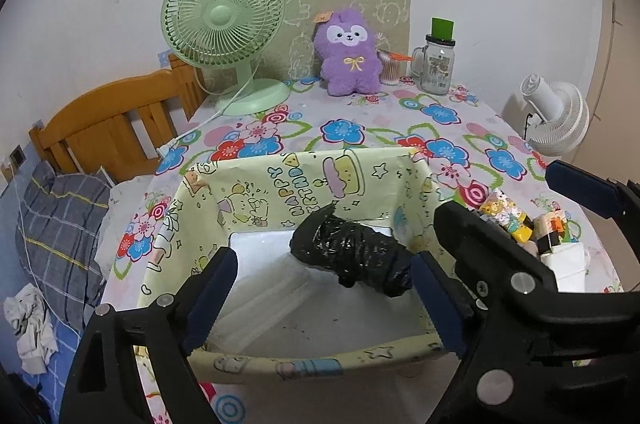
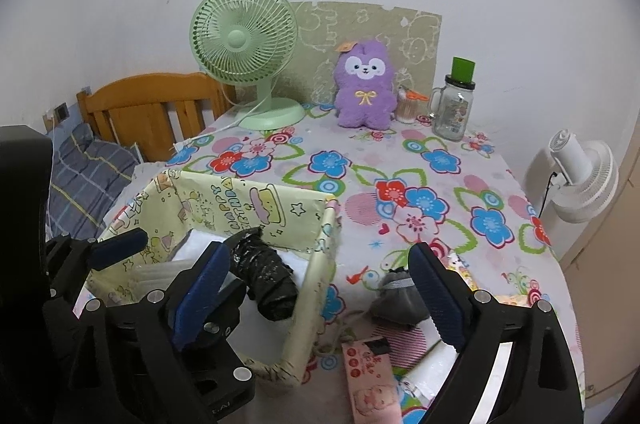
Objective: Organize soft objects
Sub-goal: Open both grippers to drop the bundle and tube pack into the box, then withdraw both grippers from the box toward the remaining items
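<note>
Left wrist view:
- My left gripper [image 1: 324,288] hangs over the box [image 1: 280,364], jaws spread wide, grasping nothing.
- A black bundle [image 1: 354,252] lies inside the box, toward its right wall, between my fingers but apart from both pads.
- My right gripper, jaws apart, shows at the right edge.
- A purple plush [image 1: 348,53] sits upright at the table's far edge, between the green fan [image 1: 224,23] and a jar [image 1: 437,65].

Right wrist view:
- My right gripper [image 2: 316,298] is released, holding nothing; its left finger [image 2: 202,284] is over the box [image 2: 320,264].
- A grey pouch [image 2: 394,294] lies on the cloth just right of the box, between my fingers.
- A pink packet [image 2: 370,380] lies nearer the camera.
- The bundle [image 2: 266,278] rests in the box.
</note>
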`<state>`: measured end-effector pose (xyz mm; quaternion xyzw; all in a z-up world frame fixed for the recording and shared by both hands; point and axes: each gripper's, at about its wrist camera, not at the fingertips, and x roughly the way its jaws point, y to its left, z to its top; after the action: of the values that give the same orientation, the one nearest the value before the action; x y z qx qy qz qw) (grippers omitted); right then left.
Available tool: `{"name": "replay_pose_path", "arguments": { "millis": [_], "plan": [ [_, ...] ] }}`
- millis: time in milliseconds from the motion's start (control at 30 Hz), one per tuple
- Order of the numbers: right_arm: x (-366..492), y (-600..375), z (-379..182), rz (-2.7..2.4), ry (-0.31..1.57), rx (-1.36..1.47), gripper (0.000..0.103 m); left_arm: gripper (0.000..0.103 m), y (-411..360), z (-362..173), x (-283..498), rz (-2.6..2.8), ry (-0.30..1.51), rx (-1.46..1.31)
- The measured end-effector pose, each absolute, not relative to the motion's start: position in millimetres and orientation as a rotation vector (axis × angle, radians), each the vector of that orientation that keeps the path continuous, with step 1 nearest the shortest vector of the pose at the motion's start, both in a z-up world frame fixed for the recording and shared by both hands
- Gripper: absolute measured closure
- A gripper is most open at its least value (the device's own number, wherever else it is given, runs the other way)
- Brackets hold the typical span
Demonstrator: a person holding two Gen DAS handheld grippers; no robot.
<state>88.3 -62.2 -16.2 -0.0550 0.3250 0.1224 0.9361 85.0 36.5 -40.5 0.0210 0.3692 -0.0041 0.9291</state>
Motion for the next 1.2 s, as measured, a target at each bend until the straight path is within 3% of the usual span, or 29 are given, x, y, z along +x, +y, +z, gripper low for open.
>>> {"name": "replay_pose_path", "arguments": {
  "millis": [1200],
  "plan": [
    [52,-140,-1,0.149,0.597,-0.073,0.005,0.007,-39,-27,64,-0.088,0.684,0.107]
  ]
}}
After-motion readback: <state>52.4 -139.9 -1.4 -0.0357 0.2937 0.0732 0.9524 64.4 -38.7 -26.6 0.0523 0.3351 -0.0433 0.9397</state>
